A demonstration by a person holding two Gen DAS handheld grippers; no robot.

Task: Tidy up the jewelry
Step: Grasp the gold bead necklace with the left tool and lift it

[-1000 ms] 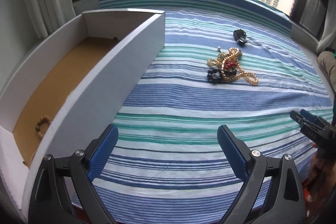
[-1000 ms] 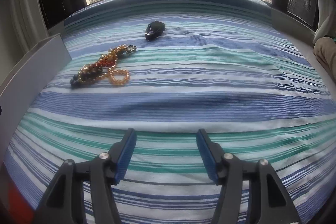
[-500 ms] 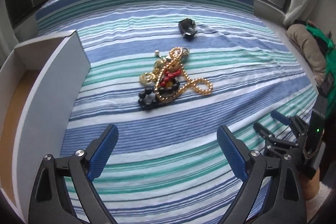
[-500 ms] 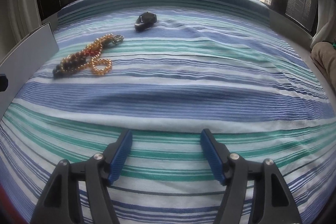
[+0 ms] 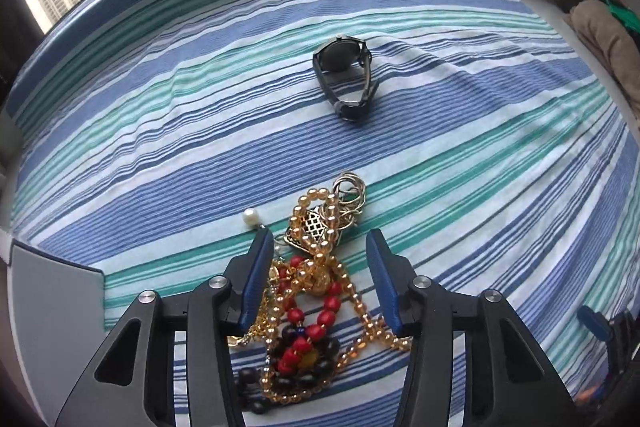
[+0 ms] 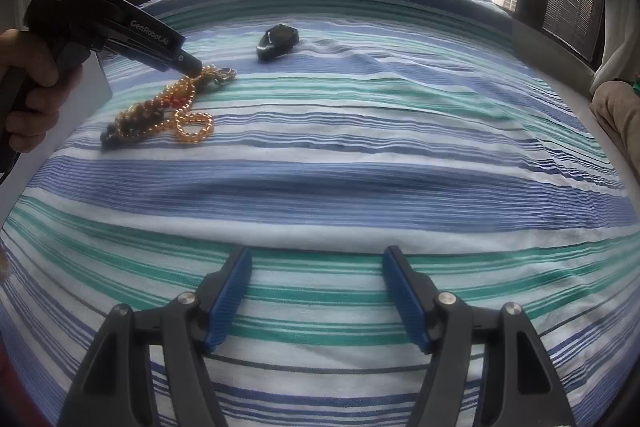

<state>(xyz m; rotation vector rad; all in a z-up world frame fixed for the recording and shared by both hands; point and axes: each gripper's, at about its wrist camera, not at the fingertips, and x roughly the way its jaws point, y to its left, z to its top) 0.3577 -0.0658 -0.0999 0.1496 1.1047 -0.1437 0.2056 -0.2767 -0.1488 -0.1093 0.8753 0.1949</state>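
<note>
Since a second ago the left tool (image 5: 316,267) has swung away from the white box (image 5: 48,291) at the bed's left edge and dropped over the jewelry pile (image 5: 312,311) — its jaws have just been closing, and they now straddle the beaded strands without visibly pinching them, presumably to lift one out of the tangle. Farther up the striped bedspread (image 5: 480,155) a watch (image 5: 346,75) lies apart. At the bed's near right, the right tool (image 6: 316,291) hovers with jaws apart and empty — likely waiting.
</note>
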